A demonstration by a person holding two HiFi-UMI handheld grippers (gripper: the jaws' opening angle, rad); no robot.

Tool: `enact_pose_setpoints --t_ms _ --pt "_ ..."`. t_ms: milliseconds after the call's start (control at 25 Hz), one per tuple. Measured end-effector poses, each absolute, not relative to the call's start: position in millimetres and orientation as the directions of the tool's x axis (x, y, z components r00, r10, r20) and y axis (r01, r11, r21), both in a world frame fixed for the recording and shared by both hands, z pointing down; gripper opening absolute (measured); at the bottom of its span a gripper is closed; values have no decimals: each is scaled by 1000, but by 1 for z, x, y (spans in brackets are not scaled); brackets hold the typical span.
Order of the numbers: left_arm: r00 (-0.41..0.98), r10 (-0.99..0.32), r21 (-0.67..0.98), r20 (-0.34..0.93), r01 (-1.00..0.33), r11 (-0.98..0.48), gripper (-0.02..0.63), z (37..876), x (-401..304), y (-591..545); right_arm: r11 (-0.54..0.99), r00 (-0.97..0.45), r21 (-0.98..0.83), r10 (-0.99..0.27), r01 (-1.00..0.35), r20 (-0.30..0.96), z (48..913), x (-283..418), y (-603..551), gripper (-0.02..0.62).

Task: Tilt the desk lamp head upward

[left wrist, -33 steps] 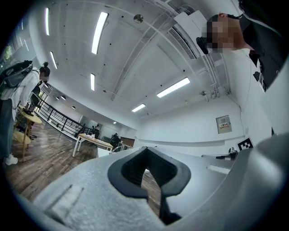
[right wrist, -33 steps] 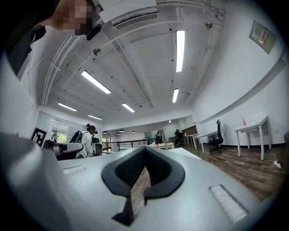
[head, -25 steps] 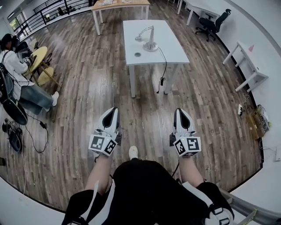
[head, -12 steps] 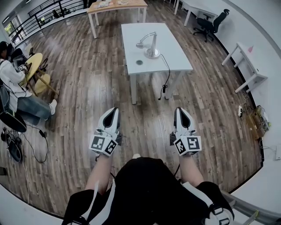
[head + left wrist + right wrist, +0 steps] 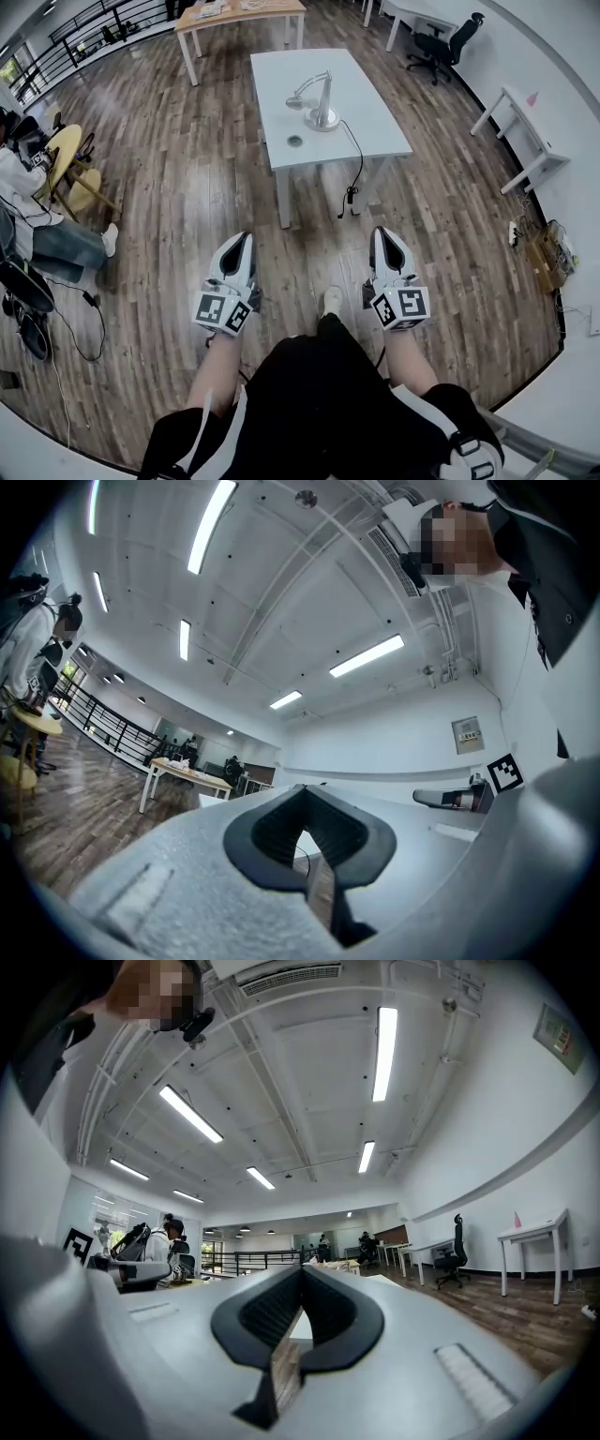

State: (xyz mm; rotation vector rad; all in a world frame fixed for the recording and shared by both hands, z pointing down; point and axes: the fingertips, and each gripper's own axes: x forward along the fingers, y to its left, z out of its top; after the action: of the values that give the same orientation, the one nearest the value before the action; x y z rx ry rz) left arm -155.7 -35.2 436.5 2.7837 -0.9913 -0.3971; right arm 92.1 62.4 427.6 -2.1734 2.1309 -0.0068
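A silver desk lamp (image 5: 319,98) stands on a white table (image 5: 366,122) at the top middle of the head view, its head bent down to the left over the tabletop. Its black cable (image 5: 354,169) hangs off the table's front edge. Both grippers are held over the wooden floor, well short of the table. My left gripper (image 5: 244,237) and right gripper (image 5: 381,233) point toward it, side by side. Each is shut with nothing between its jaws. In the gripper views the left gripper (image 5: 302,789) and the right gripper (image 5: 302,1269) hide most of the table.
A small round disc (image 5: 295,142) lies on the white table near the lamp. Behind stands a wooden table (image 5: 239,14), with an office chair (image 5: 441,52) at the back right. A white side table (image 5: 525,141) lines the right wall. A seated person (image 5: 37,225) and floor cables are at left.
The person has stepped forward, so the white table and lamp lie a little nearer and lower in the head view. Both grippers stay shut and level, moving along with the body.
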Motion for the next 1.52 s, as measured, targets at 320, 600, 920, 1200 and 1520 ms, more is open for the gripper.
enact_pose_setpoints --t_ms 320,600,920,1200,1520 --pt "741 -655 183 -147 -631 -754 2 439 -148 -71 16 -7 -149 -998 -989 -65 444 110 5 3" --pt "718 -681 161 -146 -662 -732 2 436 -110 -113 46 -36 -161 -997 -986 -62 449 153 -46 3" --pt "714 -680 176 -168 -657 -733 2 427 -42 -149 70 -56 -160 -994 -985 -93 440 214 -89 3" --pt "698 -696 175 -166 -674 -718 2 432 9 -173 76 -63 -171 -995 -982 -78 451 269 -108 3" --pt "683 -713 173 -157 -692 -701 2 435 46 -199 71 -63 -198 -997 -978 -51 470 302 -116 3"
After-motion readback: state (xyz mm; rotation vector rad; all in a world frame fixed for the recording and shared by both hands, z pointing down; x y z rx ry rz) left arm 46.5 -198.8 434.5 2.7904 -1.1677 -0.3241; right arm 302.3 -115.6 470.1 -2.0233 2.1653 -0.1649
